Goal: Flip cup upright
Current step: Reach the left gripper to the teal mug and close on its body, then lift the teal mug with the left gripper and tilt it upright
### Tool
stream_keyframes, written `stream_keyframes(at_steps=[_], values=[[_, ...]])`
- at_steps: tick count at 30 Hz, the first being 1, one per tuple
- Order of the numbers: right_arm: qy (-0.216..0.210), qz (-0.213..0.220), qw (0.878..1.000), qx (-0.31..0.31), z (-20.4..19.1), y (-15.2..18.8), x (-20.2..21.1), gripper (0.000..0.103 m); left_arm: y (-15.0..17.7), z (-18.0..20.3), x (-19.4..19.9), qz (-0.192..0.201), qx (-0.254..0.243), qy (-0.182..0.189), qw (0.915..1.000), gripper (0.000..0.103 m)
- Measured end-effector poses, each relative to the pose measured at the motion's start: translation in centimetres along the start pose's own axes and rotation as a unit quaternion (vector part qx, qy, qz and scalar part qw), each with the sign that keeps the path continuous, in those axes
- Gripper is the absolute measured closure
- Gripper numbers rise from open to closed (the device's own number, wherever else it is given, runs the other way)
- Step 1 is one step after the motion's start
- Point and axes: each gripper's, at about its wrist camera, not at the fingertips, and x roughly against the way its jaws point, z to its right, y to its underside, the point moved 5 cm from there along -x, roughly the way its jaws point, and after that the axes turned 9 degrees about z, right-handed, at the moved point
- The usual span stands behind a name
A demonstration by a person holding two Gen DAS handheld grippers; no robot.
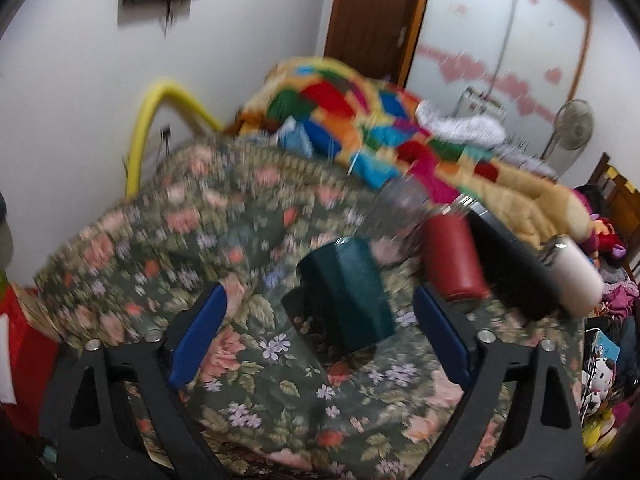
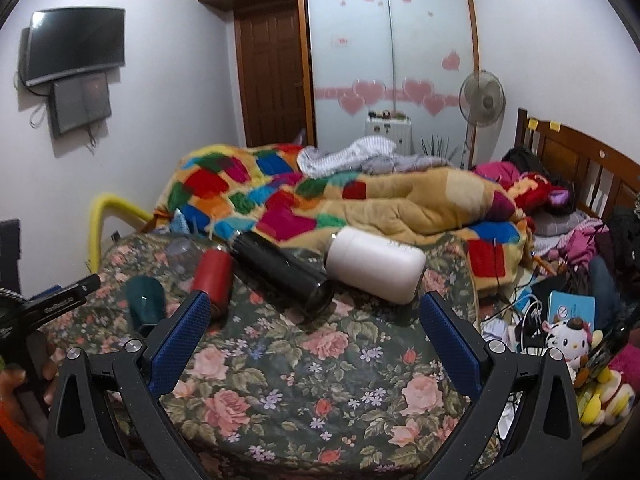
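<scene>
A dark green cup [image 1: 352, 292] lies on its side on the floral bedspread [image 1: 280, 380], straight ahead of my open left gripper [image 1: 320, 312], just beyond its blue pads. It also shows in the right wrist view [image 2: 146, 300] at the left. A red cup [image 1: 456, 264], a black bottle [image 1: 516, 268] and a white bottle [image 1: 576, 276] lie on their sides to its right. My right gripper [image 2: 316, 312] is open and empty, with the black bottle [image 2: 280, 268] and white bottle [image 2: 376, 264] just beyond it. A clear cup [image 1: 396, 208] lies behind.
A patchwork blanket [image 2: 320, 200] is heaped behind the cups. A yellow tube [image 1: 160, 120] arches by the wall at left. Soft toys and clutter [image 2: 568, 336] lie at the right edge of the bed. The left hand-held device [image 2: 48, 304] shows at the left.
</scene>
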Motion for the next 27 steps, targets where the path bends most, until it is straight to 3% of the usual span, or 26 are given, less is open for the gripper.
stream_keyframes(at_steps=[6, 16, 20, 27], values=[[0.002, -0.031, 0.999, -0.007, 0.2, 1.0, -3.2, 0.0, 2.0, 1.4, -5.4, -0.064, 0.02, 0.02, 0.9976, 0.019], [-0.01, -0.066, 0.998, -0.009, -0.4, 2.2, -6.2, 0.0, 3.2, 3.3, -9.2, -0.083, 0.0, -0.019, 0.9964, 0.021], [-0.017, -0.07, 0.997, -0.006, -0.7, 2.3, -6.3, 0.0, 3.4, 3.3, -10.2, -0.089, 0.003, -0.03, 0.9955, 0.027], [-0.022, -0.072, 0.997, -0.002, -1.2, 2.3, -6.1, 0.0, 3.7, 3.6, -9.9, -0.086, -0.009, -0.038, 0.9956, 0.03]])
